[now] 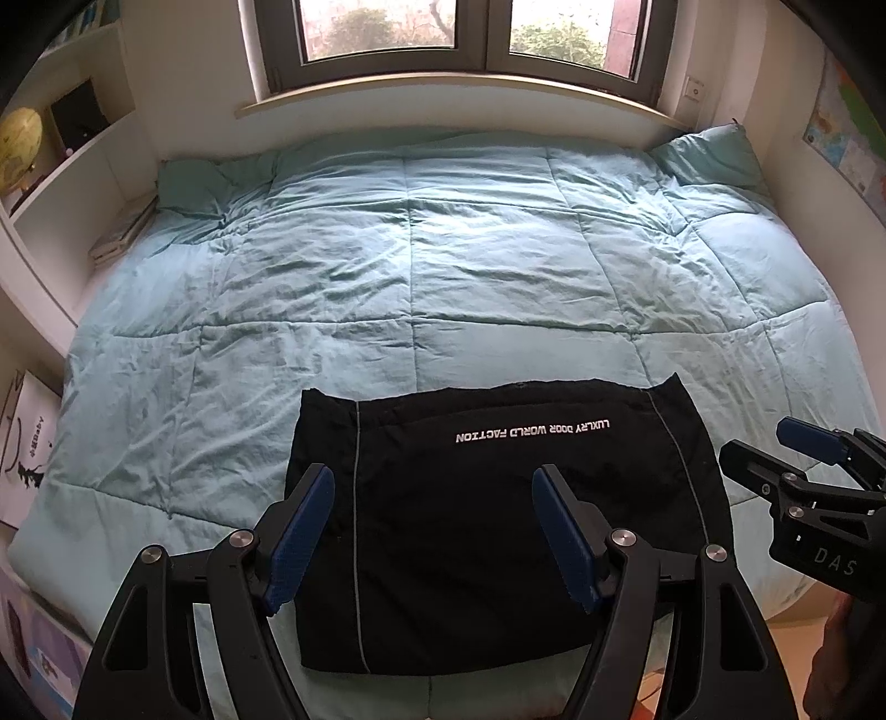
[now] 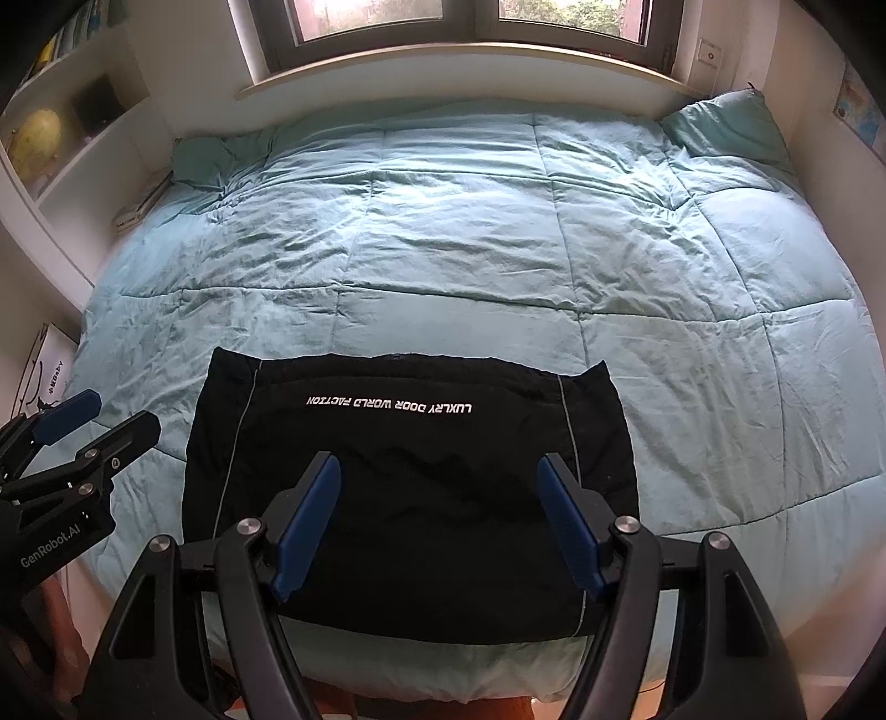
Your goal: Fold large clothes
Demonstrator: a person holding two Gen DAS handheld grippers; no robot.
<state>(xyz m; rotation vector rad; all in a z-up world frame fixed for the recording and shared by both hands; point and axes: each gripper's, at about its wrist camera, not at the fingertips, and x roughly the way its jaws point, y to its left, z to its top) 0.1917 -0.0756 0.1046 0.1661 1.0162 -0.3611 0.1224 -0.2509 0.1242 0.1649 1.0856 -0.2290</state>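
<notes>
A black garment (image 1: 476,515) with white lettering and thin grey seams lies folded into a flat rectangle at the near edge of the bed; it also shows in the right wrist view (image 2: 410,487). My left gripper (image 1: 434,487) is open and empty, held above the garment. My right gripper (image 2: 440,476) is open and empty, also above it. The right gripper shows at the right edge of the left wrist view (image 1: 775,448), beside the garment. The left gripper shows at the left edge of the right wrist view (image 2: 105,415).
A light teal quilt (image 1: 443,266) covers the wide bed. Pillows lie at the far left (image 1: 194,188) and far right (image 1: 714,155) under a window (image 1: 465,44). White shelves with a globe (image 1: 19,144) stand at the left. A map (image 1: 847,133) hangs on the right wall.
</notes>
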